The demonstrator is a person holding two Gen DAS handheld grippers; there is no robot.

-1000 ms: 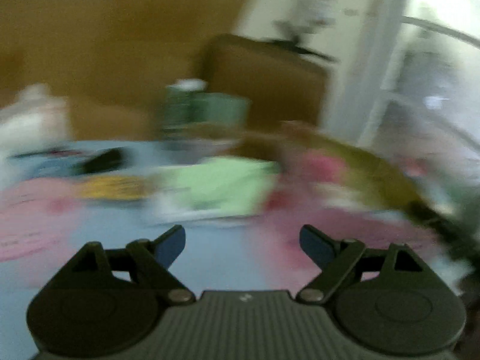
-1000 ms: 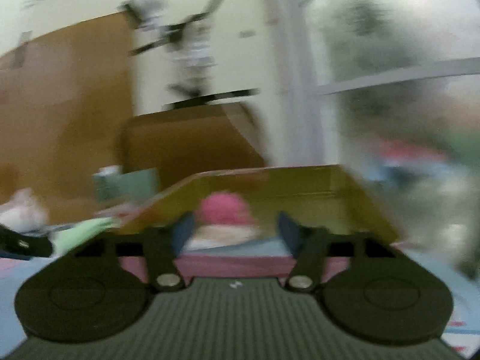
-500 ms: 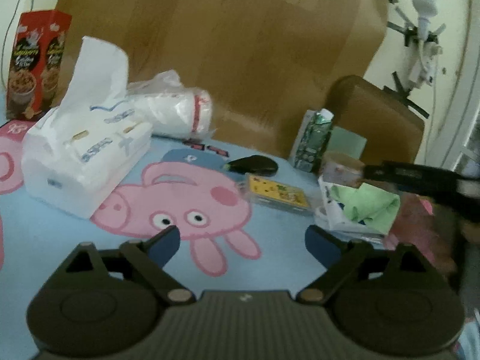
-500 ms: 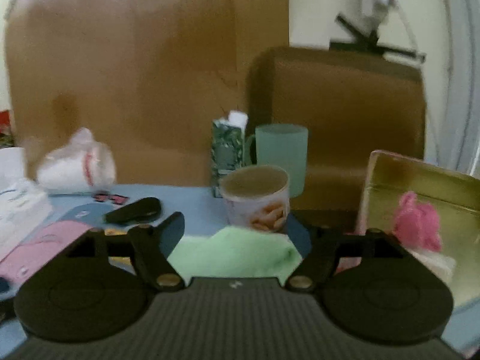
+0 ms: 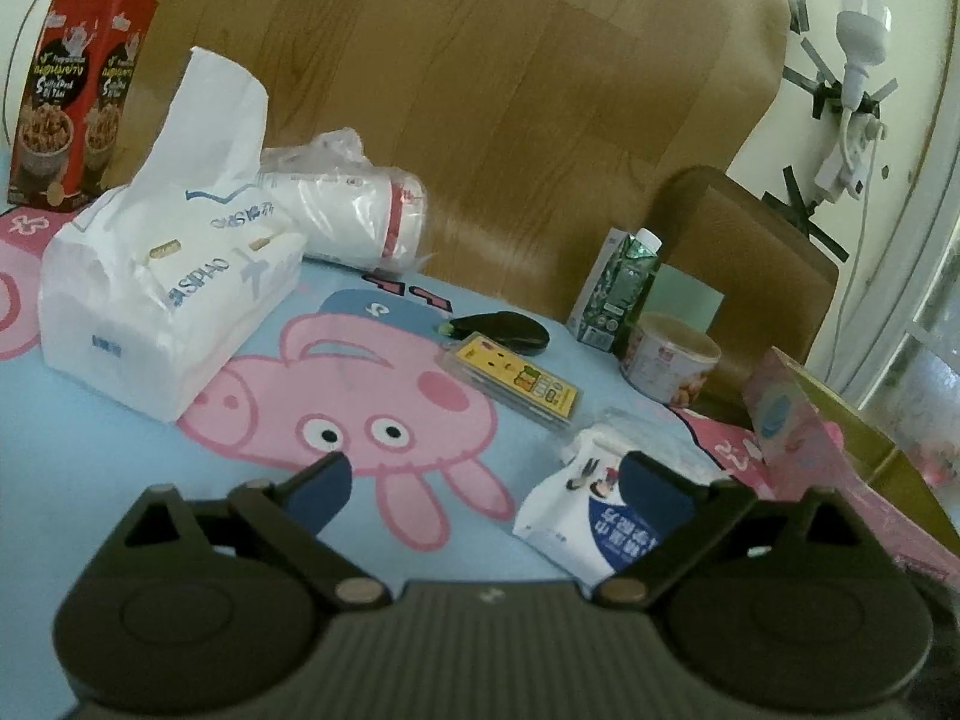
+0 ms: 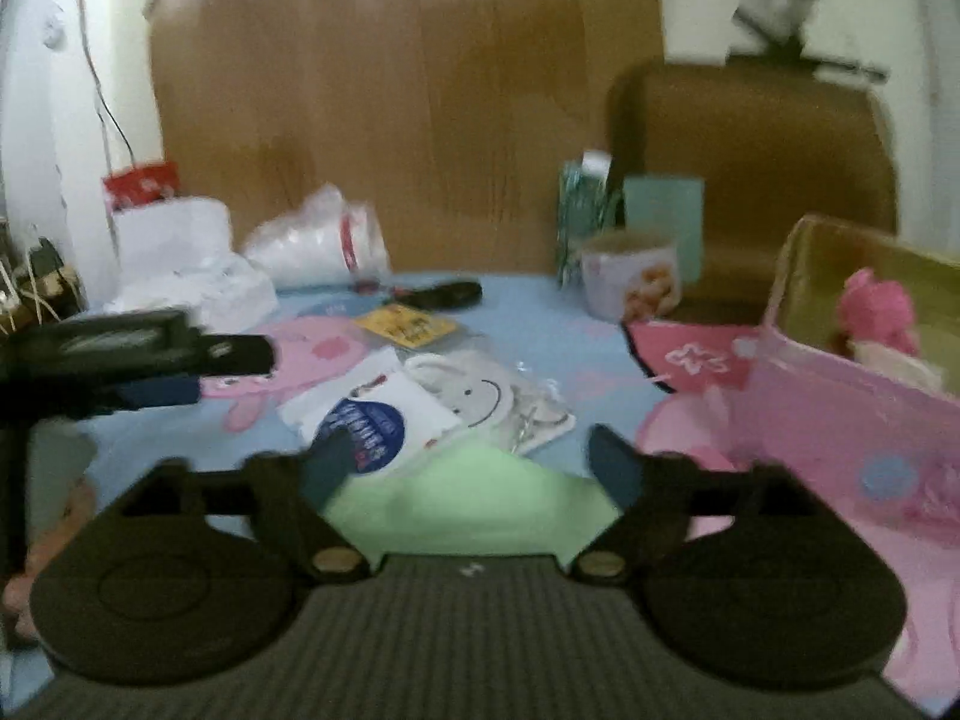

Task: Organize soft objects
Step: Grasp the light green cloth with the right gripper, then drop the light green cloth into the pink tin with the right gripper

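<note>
My right gripper (image 6: 471,468) hovers low over the table with its jaws opening. A light green cloth (image 6: 474,498) lies between and under them, and the pads do not press on it. Just beyond lie a white-and-blue pouch (image 6: 372,414) and a white smiley pouch (image 6: 480,396). At the right, a pink box (image 6: 840,414) holds a pink plush toy (image 6: 876,312). My left gripper (image 5: 486,480) is also opening, with nothing between its fingers. The same white-and-blue pouch (image 5: 594,510) lies by its right finger, and a tissue pack (image 5: 162,300) lies at the left.
A yellow card (image 5: 516,384), a black case (image 5: 504,330), a paper cup (image 5: 672,360), a green carton (image 5: 618,288), wrapped cups (image 5: 348,216) and a red box (image 5: 72,96) sit toward the back. A wooden board stands behind them. The left gripper (image 6: 150,354) reaches in at the left of the right wrist view.
The right gripper swung left from the pink box to the green cloth, and its jaws widened. The left view swung left, then steadied; the green cloth and right gripper no longer show there.
</note>
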